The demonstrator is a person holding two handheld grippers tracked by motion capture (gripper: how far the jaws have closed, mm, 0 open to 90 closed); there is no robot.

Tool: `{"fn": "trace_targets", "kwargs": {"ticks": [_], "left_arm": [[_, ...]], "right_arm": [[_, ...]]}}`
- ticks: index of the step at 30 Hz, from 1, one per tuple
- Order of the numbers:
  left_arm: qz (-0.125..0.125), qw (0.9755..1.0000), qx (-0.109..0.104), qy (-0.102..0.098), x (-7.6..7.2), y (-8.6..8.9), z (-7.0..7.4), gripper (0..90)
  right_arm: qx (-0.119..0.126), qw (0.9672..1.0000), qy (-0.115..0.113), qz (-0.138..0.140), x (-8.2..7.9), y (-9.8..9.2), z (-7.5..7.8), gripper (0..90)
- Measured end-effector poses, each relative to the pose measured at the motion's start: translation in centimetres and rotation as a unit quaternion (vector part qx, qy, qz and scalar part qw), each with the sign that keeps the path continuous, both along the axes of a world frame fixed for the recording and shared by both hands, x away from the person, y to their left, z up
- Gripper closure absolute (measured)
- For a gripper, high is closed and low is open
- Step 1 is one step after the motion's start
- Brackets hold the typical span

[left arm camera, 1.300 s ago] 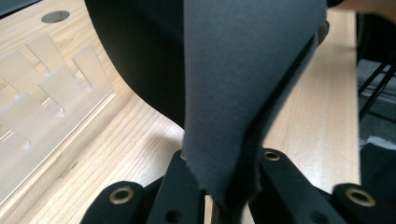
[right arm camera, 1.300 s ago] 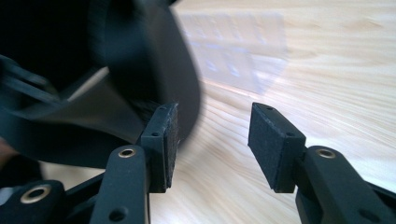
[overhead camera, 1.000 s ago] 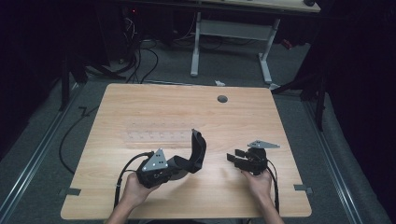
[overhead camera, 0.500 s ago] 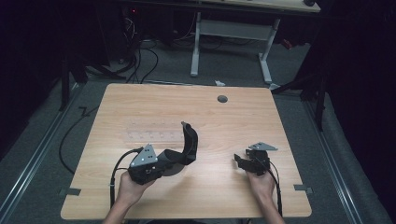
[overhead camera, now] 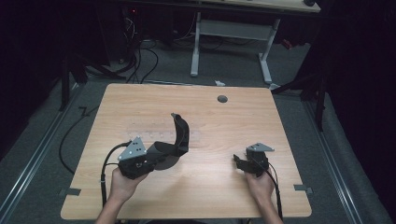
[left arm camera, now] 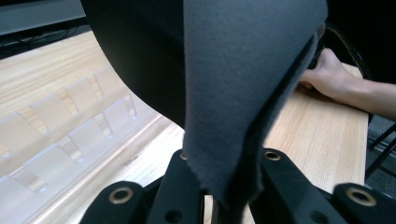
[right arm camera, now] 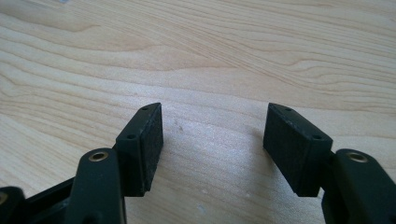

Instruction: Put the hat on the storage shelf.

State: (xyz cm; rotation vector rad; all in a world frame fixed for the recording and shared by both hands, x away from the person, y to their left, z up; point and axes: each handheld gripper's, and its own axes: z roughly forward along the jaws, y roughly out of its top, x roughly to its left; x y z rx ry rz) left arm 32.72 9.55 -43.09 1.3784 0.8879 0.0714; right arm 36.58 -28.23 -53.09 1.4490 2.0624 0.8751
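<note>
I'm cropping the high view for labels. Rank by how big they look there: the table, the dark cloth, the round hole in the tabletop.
1. table
2. dark cloth, held by the left gripper
3. round hole

Both grippers — left gripper (overhead camera: 161, 156), right gripper (overhead camera: 243, 162) — are black, brass-ringed screw holes behind the jaws, grey three-cornered plates on top, black cables trailing.

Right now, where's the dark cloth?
High view: the dark cloth is left of table centre, pinched in the left tongs and curling up above the clear plastic rack.
</note>
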Motion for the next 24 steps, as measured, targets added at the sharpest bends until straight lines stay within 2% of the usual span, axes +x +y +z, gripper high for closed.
{"fn": "trace_targets", "kwargs": {"ticks": [5, 10, 20, 24], "left_arm": [[0.013, 0.9998, -0.012, -0.002, 0.4, 0.7, 0.8, 85.7], [0.020, 0.9994, -0.028, 0.006, 0.9, 1.4, 1.3, 85.7], [0.037, 0.9986, -0.039, 0.003, 1.4, 2.4, 2.1, 85.7], [0.051, 0.9977, -0.045, -0.001, 1.6, 3.1, 2.4, 85.5]], "right_arm": [[-0.001, 1.0000, 0.000, 0.000, 0.0, 0.0, 0.0, 37.9], [-0.001, 1.0000, 0.000, -0.001, 0.0, 0.0, 0.0, 37.7], [-0.001, 1.0000, 0.001, 0.001, -0.1, 0.1, 0.0, 36.7], [-0.002, 1.0000, 0.000, 0.002, -0.1, 0.1, 0.0, 36.7]]}}
